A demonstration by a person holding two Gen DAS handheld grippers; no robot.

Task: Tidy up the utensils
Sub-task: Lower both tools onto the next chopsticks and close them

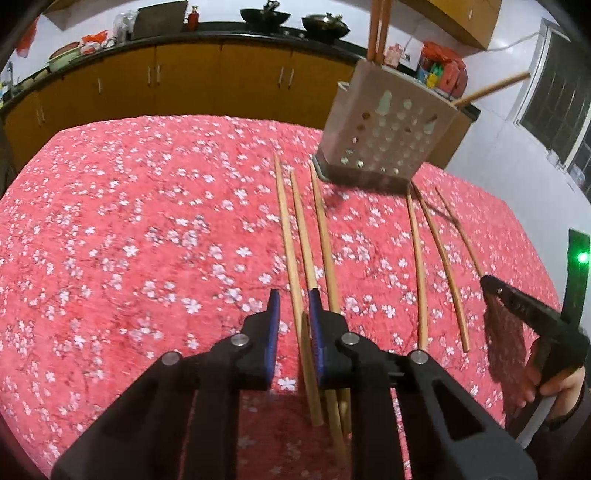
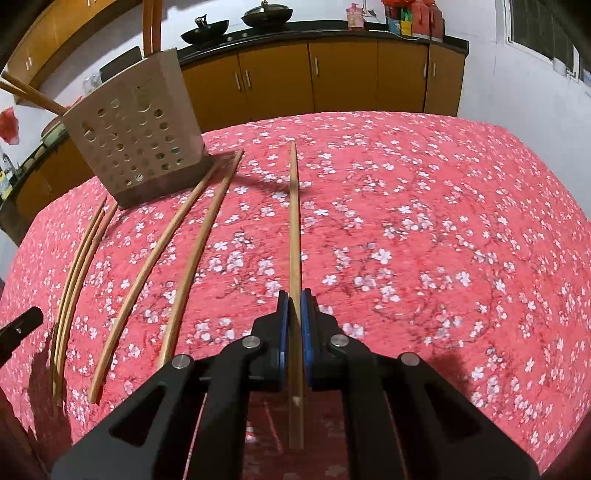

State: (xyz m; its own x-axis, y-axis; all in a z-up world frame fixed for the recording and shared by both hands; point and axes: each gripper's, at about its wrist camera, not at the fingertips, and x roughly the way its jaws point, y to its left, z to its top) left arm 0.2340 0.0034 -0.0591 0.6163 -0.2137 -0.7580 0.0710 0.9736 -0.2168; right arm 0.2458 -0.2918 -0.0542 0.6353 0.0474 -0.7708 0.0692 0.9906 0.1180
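Observation:
A perforated grey utensil holder (image 1: pixel 384 136) stands at the far side of the red floral tablecloth (image 1: pixel 147 229) with some chopsticks in it; it also shows in the right wrist view (image 2: pixel 140 136). Several wooden chopsticks lie on the cloth. My left gripper (image 1: pixel 294 301) is open and straddles one chopstick (image 1: pixel 295 273) of a group of three. My right gripper (image 2: pixel 294 301) is shut on a single chopstick (image 2: pixel 293 221) that points toward the far edge. The right gripper also shows in the left wrist view (image 1: pixel 517 306).
Two loose chopsticks (image 2: pixel 177 258) lie left of the held one, and three more (image 2: pixel 77 258) lie further left. Orange cabinets (image 2: pixel 332 74) with a black counter and woks (image 2: pixel 266 14) stand behind the table. A window is at the right.

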